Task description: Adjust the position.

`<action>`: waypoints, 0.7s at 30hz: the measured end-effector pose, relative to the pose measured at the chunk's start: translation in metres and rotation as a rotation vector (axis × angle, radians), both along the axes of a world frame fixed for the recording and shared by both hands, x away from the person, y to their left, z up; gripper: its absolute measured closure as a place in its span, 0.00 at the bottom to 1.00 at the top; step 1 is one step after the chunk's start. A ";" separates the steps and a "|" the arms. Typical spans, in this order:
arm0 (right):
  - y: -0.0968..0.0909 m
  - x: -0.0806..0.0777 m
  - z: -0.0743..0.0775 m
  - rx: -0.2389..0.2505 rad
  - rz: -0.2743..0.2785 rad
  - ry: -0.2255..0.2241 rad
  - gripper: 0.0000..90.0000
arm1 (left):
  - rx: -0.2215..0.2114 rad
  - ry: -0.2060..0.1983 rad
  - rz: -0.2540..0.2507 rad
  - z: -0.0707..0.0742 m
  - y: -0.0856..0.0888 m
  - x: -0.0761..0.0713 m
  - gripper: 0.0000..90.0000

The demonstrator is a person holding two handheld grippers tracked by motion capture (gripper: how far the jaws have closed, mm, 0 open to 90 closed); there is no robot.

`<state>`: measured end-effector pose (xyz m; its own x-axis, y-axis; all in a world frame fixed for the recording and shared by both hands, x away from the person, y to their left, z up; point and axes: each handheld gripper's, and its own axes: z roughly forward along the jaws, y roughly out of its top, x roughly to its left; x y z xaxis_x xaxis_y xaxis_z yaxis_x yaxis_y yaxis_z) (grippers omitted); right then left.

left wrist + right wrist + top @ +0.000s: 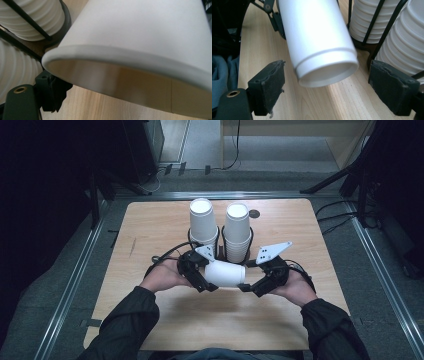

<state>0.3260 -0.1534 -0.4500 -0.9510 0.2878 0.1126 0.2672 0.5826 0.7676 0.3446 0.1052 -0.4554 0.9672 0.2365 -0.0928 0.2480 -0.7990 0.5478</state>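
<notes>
A white paper cup [225, 274] lies on its side just above the wooden table [150, 235], between the two grippers. My left gripper [206, 275] is shut on its wide mouth end. In the left gripper view the cup's rim [120, 53] is close up, one black finger [52, 92] shows below it, and the other is hidden behind the cup. My right gripper [325, 87] stands open. The cup's base [327, 72] sits between its pads without touching them. In the high view the right gripper [248, 279] is at the cup's narrow end.
Two tall stacks of upturned white cups [203, 222] [237, 230] stand in black wire holders just behind the grippers. They are close to the right gripper's far pad [394, 87]. A dark round hole [254, 213] marks the table's back edge. Metal rails and dark floor surround the table.
</notes>
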 end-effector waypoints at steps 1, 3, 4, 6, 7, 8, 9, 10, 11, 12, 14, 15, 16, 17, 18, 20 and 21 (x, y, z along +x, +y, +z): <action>0.000 0.000 0.000 -0.001 -0.001 -0.003 0.16 | 0.008 0.008 -0.006 -0.001 -0.003 0.002 0.13; 0.000 0.000 0.000 -0.004 -0.003 -0.008 0.16 | 0.004 0.016 -0.007 -0.001 -0.005 0.004 0.13; 0.001 0.000 0.000 -0.023 -0.022 -0.023 0.17 | -0.025 0.030 -0.004 -0.001 -0.008 0.007 0.13; 0.001 -0.001 0.000 -0.026 -0.027 -0.022 0.17 | -0.008 0.029 -0.002 -0.002 -0.010 0.008 0.13; 0.000 0.000 0.000 -0.031 -0.028 -0.023 0.17 | 0.040 0.018 -0.015 -0.004 -0.015 0.009 0.13; 0.000 0.000 0.000 -0.031 -0.024 -0.019 0.17 | 0.043 0.020 -0.020 -0.005 -0.017 0.009 0.13; 0.000 0.000 0.000 -0.031 -0.023 -0.020 0.17 | 0.047 0.030 -0.027 -0.006 -0.018 0.009 0.13; 0.001 0.000 -0.001 -0.030 -0.020 -0.018 0.17 | 0.047 0.030 -0.027 -0.006 -0.018 0.009 0.13; 0.001 0.000 -0.001 -0.030 -0.014 -0.021 0.17 | 0.044 0.027 -0.027 -0.006 -0.020 0.009 0.13; 0.001 0.000 -0.001 -0.030 -0.014 -0.021 0.17 | 0.047 0.036 -0.026 -0.006 -0.021 0.009 0.13; 0.003 0.000 -0.002 -0.037 -0.010 -0.012 0.17 | 0.071 0.037 -0.032 -0.006 -0.023 0.008 0.13; 0.007 0.000 -0.004 -0.043 0.007 -0.010 0.17 | 0.077 0.055 -0.035 -0.006 -0.026 0.006 0.13; 0.007 0.000 -0.004 -0.043 0.007 -0.010 0.17 | 0.077 0.055 -0.035 -0.006 -0.026 0.006 0.13; 0.011 0.000 -0.007 -0.055 0.023 -0.008 0.17 | 0.083 0.056 -0.038 -0.006 -0.027 0.005 0.13; 0.013 -0.001 -0.008 -0.065 0.031 -0.004 0.17 | 0.095 0.060 -0.040 -0.007 -0.030 0.003 0.13; 0.018 -0.002 -0.010 -0.081 0.053 -0.002 0.17 | 0.109 0.056 -0.046 -0.006 -0.033 0.002 0.13; 0.019 -0.002 -0.011 -0.087 0.061 -0.004 0.17 | 0.108 0.062 -0.046 -0.005 -0.034 0.001 0.13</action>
